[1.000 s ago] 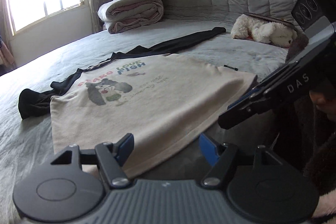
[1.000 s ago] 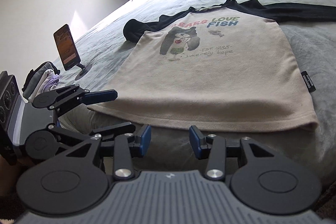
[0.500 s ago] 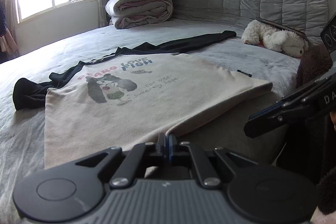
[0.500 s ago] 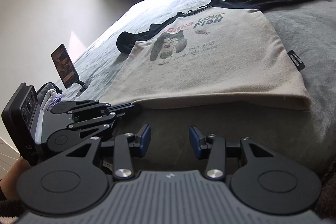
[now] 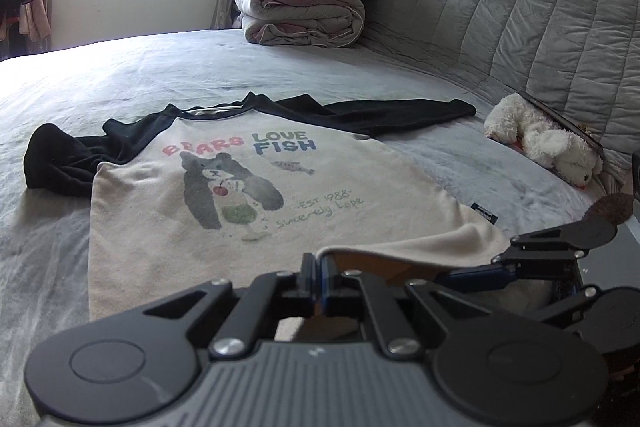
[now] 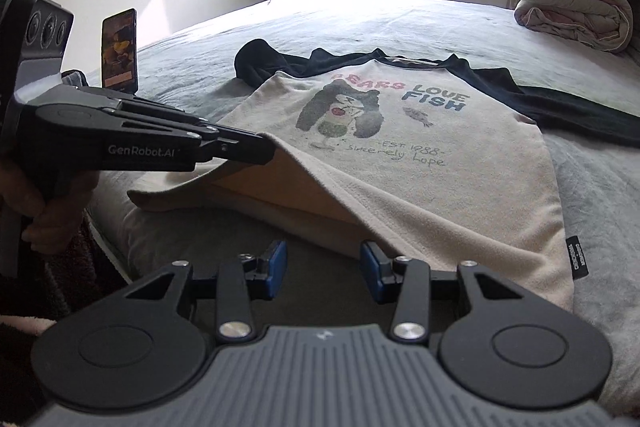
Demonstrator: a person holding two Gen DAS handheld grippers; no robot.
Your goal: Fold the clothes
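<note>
Left wrist view: my left tool (image 5: 319,281) is pinched tight on the near hem of the cream shirt (image 5: 248,211), which lies spread, print up, on the bed (image 5: 120,75). Only the top layer seems caught, so a lift may drag the shirt open rather than fold it.

Right wrist view: my right tool (image 6: 323,269) stands wide, holding nothing, just short of the hem. If it closes off-line, the fold could skew; the bunched black sleeve (image 6: 256,65) at far left may crumple inside.
</note>
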